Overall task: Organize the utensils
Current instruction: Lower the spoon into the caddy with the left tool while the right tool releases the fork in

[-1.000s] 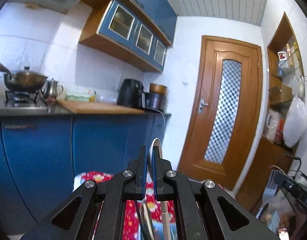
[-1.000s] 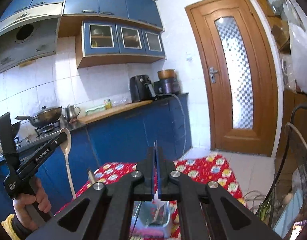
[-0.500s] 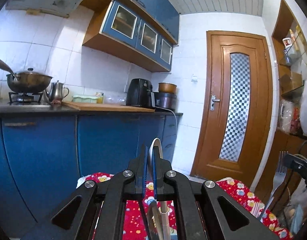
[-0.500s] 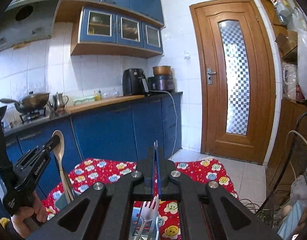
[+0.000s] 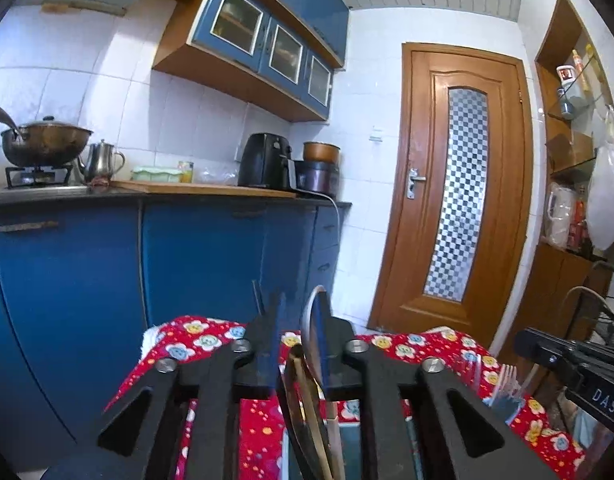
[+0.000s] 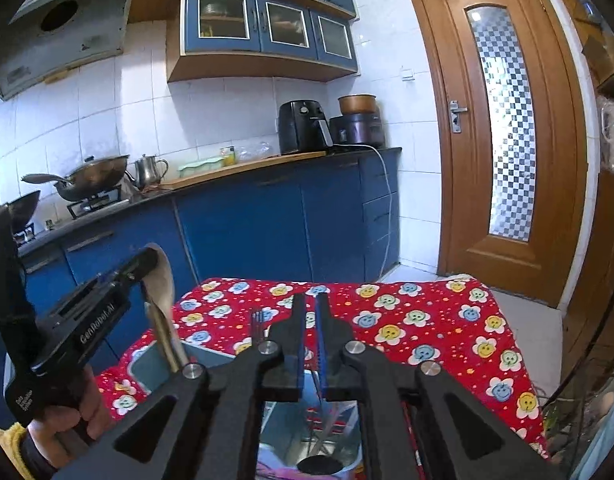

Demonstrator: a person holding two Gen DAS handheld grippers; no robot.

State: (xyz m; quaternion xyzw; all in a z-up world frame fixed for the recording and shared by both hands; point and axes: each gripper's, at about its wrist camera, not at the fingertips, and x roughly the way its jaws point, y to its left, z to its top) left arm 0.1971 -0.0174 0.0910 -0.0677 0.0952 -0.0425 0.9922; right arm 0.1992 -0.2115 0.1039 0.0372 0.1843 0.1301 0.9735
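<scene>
— Two claws up, so which one matters?

— My left claw (image 5: 301,310). Its jaws stand apart, and the wooden spoon (image 6: 160,280) rises between them, bowl up. The bowl rests against my right-hand finger and is clear of the other. Nothing is clamped.

— Where does the spoon sit?

— It stands nearly upright, with its handle down in the blue-grey holder (image 6: 147,364) on the flowered tablecloth (image 6: 427,320). The bowl pokes up just past my fingertips.

— How will it handle?

— I judge it light and stiff, with a dry surface that should not slip on the pads. It is not fragile. The bowl is curved and would twist in the jaws, so I would grip the straight neck just under it, or lower on the handle. It leans easily because only the holder's rim props it.

— And the right claw (image 6: 310,320)?

— It hangs over the holder's other compartment with only a slit between the jaws. The view into that slit is poor, so I cannot tell whether anything thin is pinched there. A pale plastic fork (image 5: 507,376) stands in the holder just beside that claw, tines up.
</scene>
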